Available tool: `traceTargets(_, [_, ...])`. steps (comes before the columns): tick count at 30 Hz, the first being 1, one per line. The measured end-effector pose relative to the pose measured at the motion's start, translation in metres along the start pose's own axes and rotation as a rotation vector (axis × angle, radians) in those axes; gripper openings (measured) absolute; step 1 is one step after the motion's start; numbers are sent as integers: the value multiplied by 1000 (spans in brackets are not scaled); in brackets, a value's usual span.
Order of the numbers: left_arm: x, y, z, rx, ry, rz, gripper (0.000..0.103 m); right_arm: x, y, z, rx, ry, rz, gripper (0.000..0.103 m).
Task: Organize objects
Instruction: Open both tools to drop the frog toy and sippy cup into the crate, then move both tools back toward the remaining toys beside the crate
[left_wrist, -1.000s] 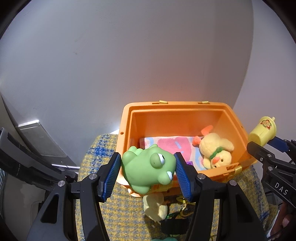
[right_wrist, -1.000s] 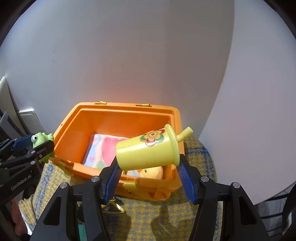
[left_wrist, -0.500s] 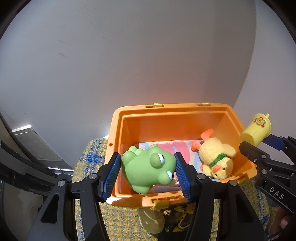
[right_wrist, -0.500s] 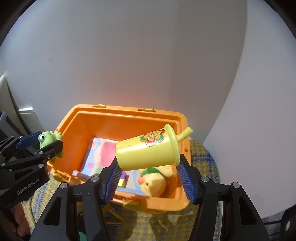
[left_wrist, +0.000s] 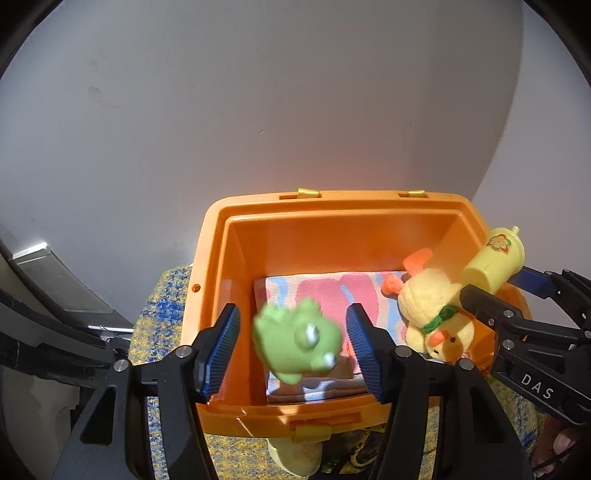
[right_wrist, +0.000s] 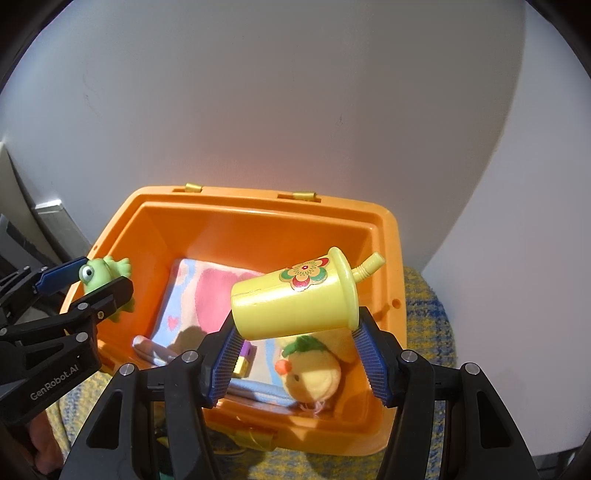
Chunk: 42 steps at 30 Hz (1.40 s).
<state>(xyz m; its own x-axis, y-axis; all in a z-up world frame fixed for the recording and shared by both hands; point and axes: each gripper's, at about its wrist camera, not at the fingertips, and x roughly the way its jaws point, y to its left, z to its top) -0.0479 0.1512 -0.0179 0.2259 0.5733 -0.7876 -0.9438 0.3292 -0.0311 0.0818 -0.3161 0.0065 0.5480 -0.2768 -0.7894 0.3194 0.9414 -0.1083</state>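
An open orange bin (left_wrist: 332, 225) (right_wrist: 258, 218) holds a folded pastel cloth (left_wrist: 321, 291) (right_wrist: 192, 291) and a yellow plush chick (left_wrist: 432, 314) (right_wrist: 310, 373). My left gripper (left_wrist: 291, 347) (right_wrist: 85, 280) is open over the bin's left part; the green toy dinosaur (left_wrist: 297, 338) (right_wrist: 105, 275) is blurred between its spread pads, free of both. My right gripper (right_wrist: 295, 350) (left_wrist: 495, 280) is shut on a yellow toy cup (right_wrist: 295, 299) (left_wrist: 493, 262) with a flower sticker and straw, held on its side above the chick.
The bin stands on a yellow and blue plaid cloth (left_wrist: 166, 295) (right_wrist: 424, 310) against a white wall. A small purple and yellow block (right_wrist: 243, 360) lies in the bin. Small items (left_wrist: 295, 454) lie in front of the bin. A grey ledge (left_wrist: 55, 277) is at left.
Both grippers moved forward over the bin. My left gripper opened and let go of the green dinosaur, which now drops blurred between the pads. The right gripper still holds the cup.
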Motion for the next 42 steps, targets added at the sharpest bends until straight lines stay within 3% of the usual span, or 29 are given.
traceTargets(2, [-1,1,0,-7,-6,15,80,-1,-1,1,7,-6,-13,85])
traceTargets(4, [-4,3,0,-14,-13,21,87,-6,-3,0,16,-24,-19,90])
traceTargets(27, [-53,7,-17,-34,-46,64,92,-49,0,-14,31,-63,-37,90])
traceTargets(42, [-79,2,-53,-32,-45,67,95,-74,3,-52,65,-61,-35,91])
